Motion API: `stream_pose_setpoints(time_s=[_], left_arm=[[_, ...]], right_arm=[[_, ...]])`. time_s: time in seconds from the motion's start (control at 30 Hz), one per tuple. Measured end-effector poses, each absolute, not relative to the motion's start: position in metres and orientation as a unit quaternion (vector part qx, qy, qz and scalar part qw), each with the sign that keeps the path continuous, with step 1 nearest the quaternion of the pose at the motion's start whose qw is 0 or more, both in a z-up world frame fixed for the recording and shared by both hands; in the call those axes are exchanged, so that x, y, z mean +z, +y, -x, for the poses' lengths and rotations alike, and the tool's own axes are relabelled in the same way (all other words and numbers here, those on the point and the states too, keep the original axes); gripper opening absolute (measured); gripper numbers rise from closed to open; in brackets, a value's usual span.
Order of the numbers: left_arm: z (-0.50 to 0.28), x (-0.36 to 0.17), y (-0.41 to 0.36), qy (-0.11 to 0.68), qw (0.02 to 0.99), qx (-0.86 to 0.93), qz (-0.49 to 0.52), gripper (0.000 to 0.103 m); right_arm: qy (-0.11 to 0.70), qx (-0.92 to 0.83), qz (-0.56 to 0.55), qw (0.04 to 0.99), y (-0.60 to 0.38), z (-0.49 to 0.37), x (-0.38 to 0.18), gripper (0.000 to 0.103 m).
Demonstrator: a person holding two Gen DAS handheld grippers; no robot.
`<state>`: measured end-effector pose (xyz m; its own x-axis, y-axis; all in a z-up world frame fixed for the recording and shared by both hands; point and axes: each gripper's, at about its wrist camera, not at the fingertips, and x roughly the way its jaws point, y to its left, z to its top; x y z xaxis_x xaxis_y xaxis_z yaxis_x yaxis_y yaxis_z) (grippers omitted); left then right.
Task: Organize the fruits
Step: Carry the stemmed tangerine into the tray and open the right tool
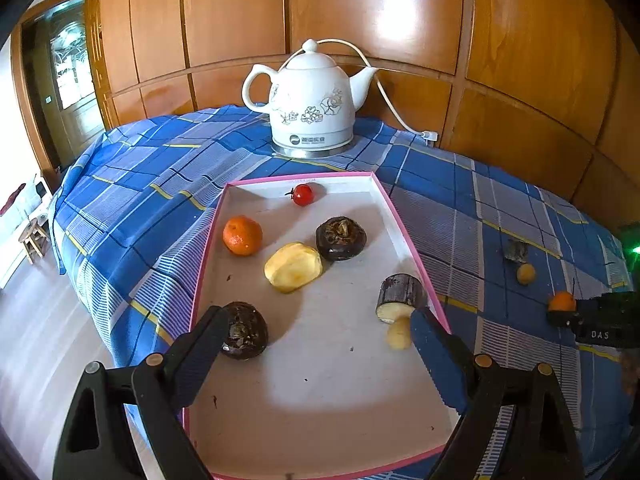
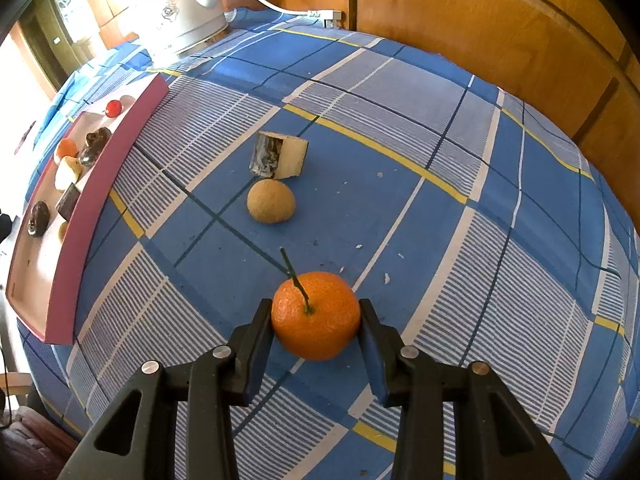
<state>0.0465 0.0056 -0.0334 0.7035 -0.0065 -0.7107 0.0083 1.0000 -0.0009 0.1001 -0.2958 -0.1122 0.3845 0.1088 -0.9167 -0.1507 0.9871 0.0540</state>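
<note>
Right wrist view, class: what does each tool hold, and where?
Right tool grips the stemmed orange by its opposite sides. Left tool holds nothing.

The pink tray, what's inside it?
The pink tray holds a cherry tomato, tangerine, two dark water chestnuts, peeled pieces and a sugarcane chunk; the left gripper hides some floor.

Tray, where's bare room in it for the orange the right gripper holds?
The tray is bare across its near half, beyond the left gripper. Its far right corner beside the tomato is also free. The middle is crowded with an orange, a yellow piece and a dark fruit.
</note>
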Motion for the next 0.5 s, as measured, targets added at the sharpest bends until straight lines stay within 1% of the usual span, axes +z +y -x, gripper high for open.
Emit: stream_pose_setpoints(time_s=[0.3, 0.5], left_arm=[[-0.044, -0.027, 0.016, 0.372, 0.928, -0.001, 0.005, 0.093], [-0.039, -0.027, 0.028, 0.366, 0.931, 0.003, 0.011, 0.093]], right_arm=[[0.546, 0.103, 0.032, 0.831, -0.282, -0.094, -0.109, 0.041], [0.531, 0.129, 0.026, 0.837, -0.261, -0.09, -0.087, 0.041]])
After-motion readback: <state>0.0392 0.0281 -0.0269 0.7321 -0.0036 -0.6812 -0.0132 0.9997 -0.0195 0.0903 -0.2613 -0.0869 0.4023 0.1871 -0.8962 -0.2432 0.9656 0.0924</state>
